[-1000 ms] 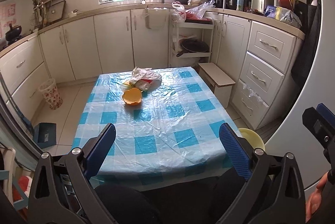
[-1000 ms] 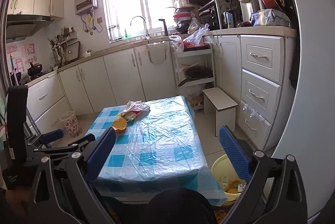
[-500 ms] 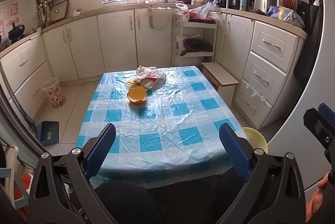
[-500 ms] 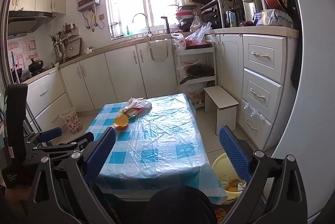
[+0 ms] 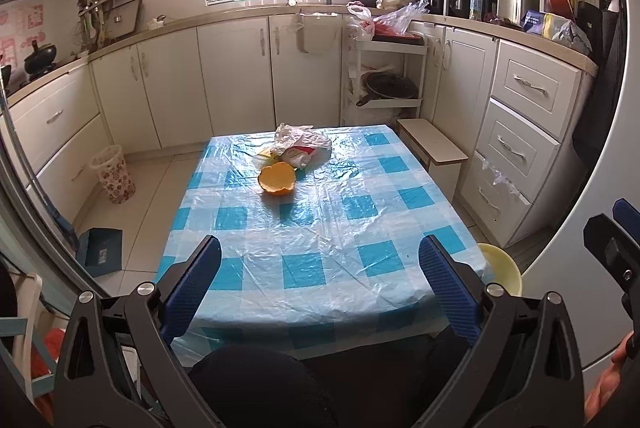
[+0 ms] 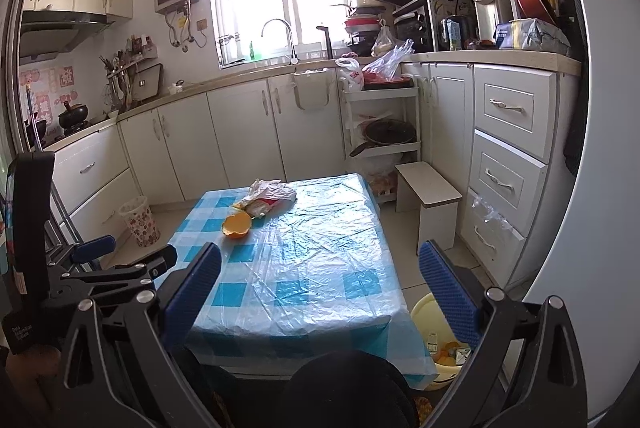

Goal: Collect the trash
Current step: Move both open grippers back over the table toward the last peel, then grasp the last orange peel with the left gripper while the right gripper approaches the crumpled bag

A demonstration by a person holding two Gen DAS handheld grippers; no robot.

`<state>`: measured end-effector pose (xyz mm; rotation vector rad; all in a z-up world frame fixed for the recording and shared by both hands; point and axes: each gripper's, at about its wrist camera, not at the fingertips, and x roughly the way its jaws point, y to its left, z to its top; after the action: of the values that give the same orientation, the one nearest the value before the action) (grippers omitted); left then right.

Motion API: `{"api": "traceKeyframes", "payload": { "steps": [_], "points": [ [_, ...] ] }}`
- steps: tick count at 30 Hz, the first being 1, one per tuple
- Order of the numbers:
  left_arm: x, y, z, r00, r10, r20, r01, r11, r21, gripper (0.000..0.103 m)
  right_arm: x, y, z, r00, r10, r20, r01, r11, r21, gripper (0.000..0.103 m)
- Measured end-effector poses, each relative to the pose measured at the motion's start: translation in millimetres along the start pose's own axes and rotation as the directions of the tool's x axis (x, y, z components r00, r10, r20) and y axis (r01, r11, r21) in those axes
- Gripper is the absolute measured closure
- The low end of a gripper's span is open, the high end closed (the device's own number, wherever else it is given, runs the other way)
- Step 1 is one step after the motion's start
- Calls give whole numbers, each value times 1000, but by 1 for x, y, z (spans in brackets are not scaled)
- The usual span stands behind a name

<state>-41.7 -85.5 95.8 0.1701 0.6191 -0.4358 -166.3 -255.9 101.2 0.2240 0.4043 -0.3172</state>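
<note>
Change: over the last second both wrist views have crept forward, so the desk (image 5: 320,228) fills a little more of the picture; nothing on it has shifted.
Left gripper (image 5: 318,268): fingers spread wide, empty, above the desk's near edge.
Orange peel (image 5: 277,180): on the desk's far half, untouched.
Crumpled wrappers (image 5: 300,146): just behind the peel, touching it.
Right gripper (image 6: 320,284): fingers spread, empty, also at the near edge.
Yellow bin (image 6: 436,344): on the floor at the desk's near right corner, already holding scraps.
Meaning: approach only; I judge no pickup has begun.

Both tongs, left (image 5: 320,276) and right (image 6: 320,280), have black frames, silver screws and ribbed blue pads (image 5: 448,284).
</note>
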Motion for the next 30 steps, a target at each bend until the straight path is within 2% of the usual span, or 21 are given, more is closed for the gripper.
{"api": "traceKeyframes", "payload": {
  "steps": [4,7,13,17,20,22,24,26,28,30],
  "points": [
    [12,8,-1,1000,6,-18,-5,1000,17,8,13,1,2,1000,15,-15,-15,1000,-8,8],
    [26,31,-2,1000,12,-22,-12,1000,16,8,28,4,10,999,38,-17,-38,999,-9,8],
    [87,83,1,997,4,-73,-5,1000,-11,8,85,22,25,993,103,-53,-104,994,-16,8],
    [139,95,8,993,-44,-114,43,999,-15,8,131,34,30,985,137,-101,-137,991,7,8],
    [174,85,15,992,-57,-110,65,996,67,8,160,39,31,979,157,-127,-152,987,51,8],
    [200,78,21,983,-104,-152,121,987,108,8,174,39,28,975,170,-141,-159,983,87,8],
    [222,82,29,969,-161,-189,171,985,38,8,186,39,21,971,183,-157,-167,980,111,8],
    [244,94,38,960,-185,-210,177,983,-55,8,197,37,15,965,189,-181,-168,978,125,8],
    [264,110,49,963,-183,-198,155,977,-149,8,206,31,11,963,186,-196,-160,977,143,8],
    [283,121,57,966,-170,-192,132,972,-196,8,217,24,10,957,188,-219,-153,973,170,8]
  ]
}}
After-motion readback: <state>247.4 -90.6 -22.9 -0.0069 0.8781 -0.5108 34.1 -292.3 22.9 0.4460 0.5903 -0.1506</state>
